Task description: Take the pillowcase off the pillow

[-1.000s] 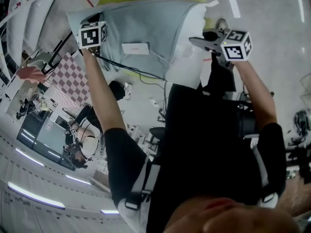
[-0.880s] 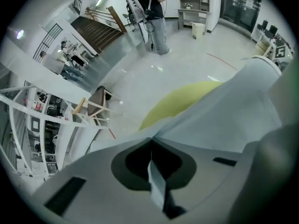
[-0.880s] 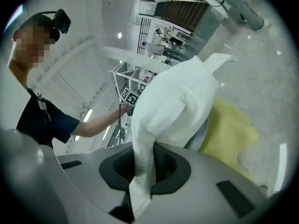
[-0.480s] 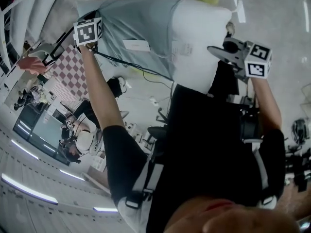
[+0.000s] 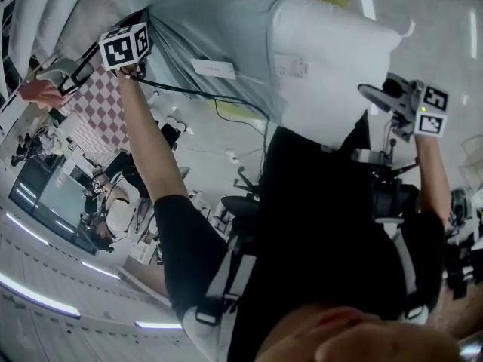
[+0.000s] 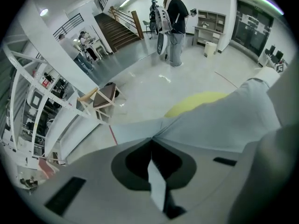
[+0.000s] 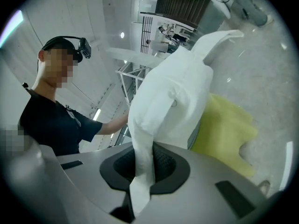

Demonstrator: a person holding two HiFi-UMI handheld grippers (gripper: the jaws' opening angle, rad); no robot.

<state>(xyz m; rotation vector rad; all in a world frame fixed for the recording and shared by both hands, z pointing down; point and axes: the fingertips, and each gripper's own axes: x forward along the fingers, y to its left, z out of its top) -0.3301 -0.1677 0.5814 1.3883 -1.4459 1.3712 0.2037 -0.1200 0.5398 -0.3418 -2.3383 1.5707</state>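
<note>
Left tool (image 6: 151,146) of mine pinched a corner of the grey-blue pillowcase (image 5: 219,29) tight. My right tool (image 7: 140,171) squeezed a corner of the white pillow (image 5: 332,74). The pillow stuck partly out of the pillowcase, held up in the air between both tools.

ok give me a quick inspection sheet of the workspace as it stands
surface: bare grey floor; no table seen
job's things: pale blue pillowcase covers one end of the white pillow; both held in the air
clutter: yellow cloth on the floor
grippers: left gripper shut on a pillowcase edge; right gripper shut on the bare pillow end
cables: black cable trails from the left gripper along the pillowcase
surroundings: staircase, standing person with a backpack, white racks
</note>
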